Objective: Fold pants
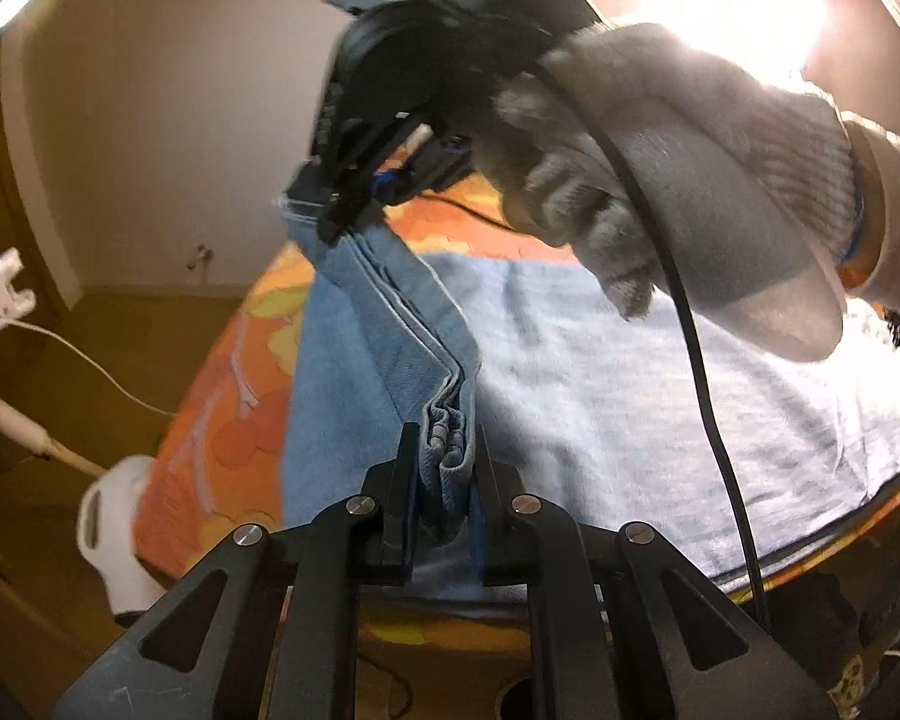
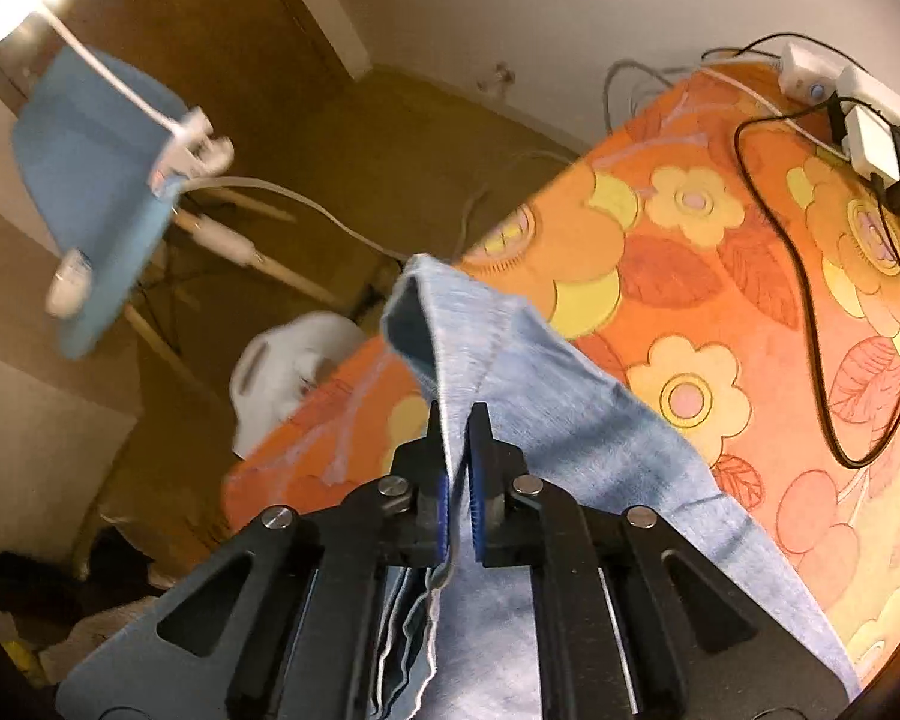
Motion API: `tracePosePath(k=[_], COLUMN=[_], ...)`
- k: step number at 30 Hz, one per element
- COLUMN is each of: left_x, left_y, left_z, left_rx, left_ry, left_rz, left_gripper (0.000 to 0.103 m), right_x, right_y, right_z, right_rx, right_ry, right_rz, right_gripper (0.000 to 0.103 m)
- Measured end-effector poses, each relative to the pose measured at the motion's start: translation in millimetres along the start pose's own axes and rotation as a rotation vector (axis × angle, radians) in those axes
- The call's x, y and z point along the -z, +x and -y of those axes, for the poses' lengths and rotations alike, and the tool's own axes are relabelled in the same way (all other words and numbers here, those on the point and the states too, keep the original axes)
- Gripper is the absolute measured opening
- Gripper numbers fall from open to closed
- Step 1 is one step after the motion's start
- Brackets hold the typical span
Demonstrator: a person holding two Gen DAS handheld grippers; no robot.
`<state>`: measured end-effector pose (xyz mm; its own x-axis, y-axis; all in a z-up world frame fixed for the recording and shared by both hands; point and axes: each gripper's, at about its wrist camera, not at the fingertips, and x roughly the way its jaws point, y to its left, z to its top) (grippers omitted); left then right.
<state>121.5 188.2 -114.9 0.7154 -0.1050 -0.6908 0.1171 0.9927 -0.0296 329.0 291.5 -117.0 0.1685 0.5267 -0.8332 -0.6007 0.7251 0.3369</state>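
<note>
Light blue denim pants (image 1: 600, 372) lie spread on an orange flowered table cover (image 1: 222, 420). My left gripper (image 1: 442, 456) is shut on a bunched hem edge of the pants, lifted above the table. My right gripper (image 1: 336, 210), held by a gloved hand (image 1: 660, 180), is shut on the far end of the same raised edge. In the right wrist view, the right gripper (image 2: 455, 420) pinches a fold of the pants (image 2: 570, 420), with layered hems hanging under it.
A power strip with chargers (image 2: 858, 114) and black cables (image 2: 810, 276) lie on the far part of the cover (image 2: 720, 252). A blue chair (image 2: 90, 192), a lamp (image 2: 6, 0) and a white object (image 2: 288, 372) stand beside the table on the floor.
</note>
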Motion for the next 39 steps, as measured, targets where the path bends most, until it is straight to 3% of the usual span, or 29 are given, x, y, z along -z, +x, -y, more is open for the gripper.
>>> tracePosePath(k=[8,16,25,32,39], left_x=[-38,-82,-110,-119,-102], left_y=[-50,-105,-137,-125,-95], left_z=[5,59,166,250,337], left_rx=[-0.01,0.028,0.159,0.288,0.431], left_ry=[0.04,0.13,0.244,0.357,0.454], left_rz=[0.075,0.107,0.093,0.069,0.012], left_gripper=[0.011,0.011,0.011,0.011,0.011], right_x=[2,29,96,163,243], right_y=[-76,-164,-273,-342,-384], right_z=[7,35,88,157,227], right_rx=[-0.089,-0.111,-0.079,-0.039,0.03], right_ry=[0.057,0.133,0.186,0.26,0.353], right_rz=[0.147,0.268,0.373,0.428,0.446], right_gripper=[0.005,0.005,0.005,0.005,0.005])
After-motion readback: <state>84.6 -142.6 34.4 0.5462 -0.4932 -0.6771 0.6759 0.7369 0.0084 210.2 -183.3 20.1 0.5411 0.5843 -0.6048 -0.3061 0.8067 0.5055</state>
